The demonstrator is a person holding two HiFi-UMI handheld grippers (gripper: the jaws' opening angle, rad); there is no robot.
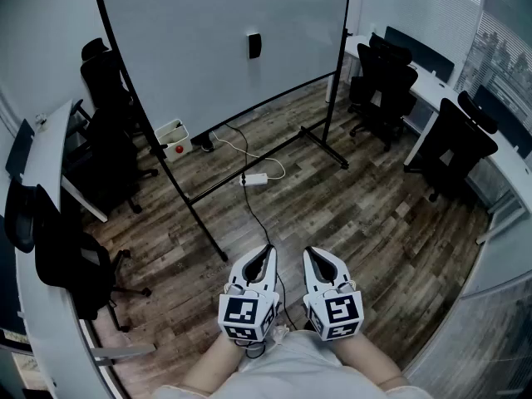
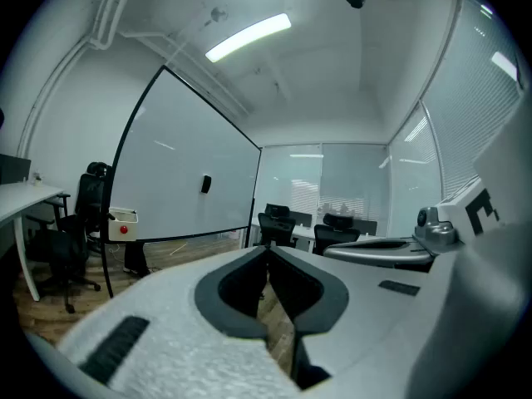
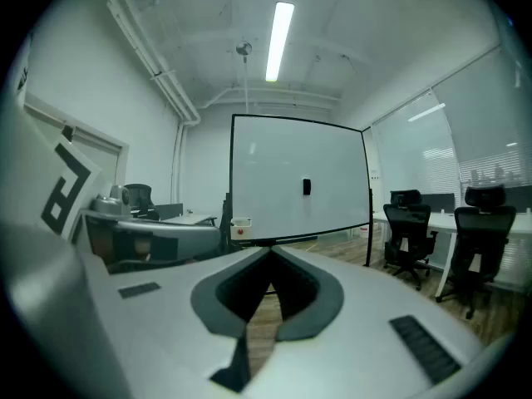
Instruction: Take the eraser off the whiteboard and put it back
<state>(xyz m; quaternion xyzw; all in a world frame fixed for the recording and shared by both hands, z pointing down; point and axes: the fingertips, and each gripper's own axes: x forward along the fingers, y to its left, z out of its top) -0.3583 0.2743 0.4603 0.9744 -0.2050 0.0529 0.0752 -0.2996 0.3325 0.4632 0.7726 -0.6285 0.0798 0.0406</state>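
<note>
A small black eraser sticks to the large whiteboard across the room. It also shows as a dark spot, the eraser in the left gripper view and the eraser in the right gripper view. My left gripper and right gripper are held side by side close to my body, far from the board. Both point roughly level toward it. Each has its jaws together at the tips with nothing between them: left gripper, right gripper.
The whiteboard stands on a black wheeled frame. A white power strip and its cable lie on the wood floor before it. A white box with a red button sits at the board's left foot. Black office chairs and desks line both sides.
</note>
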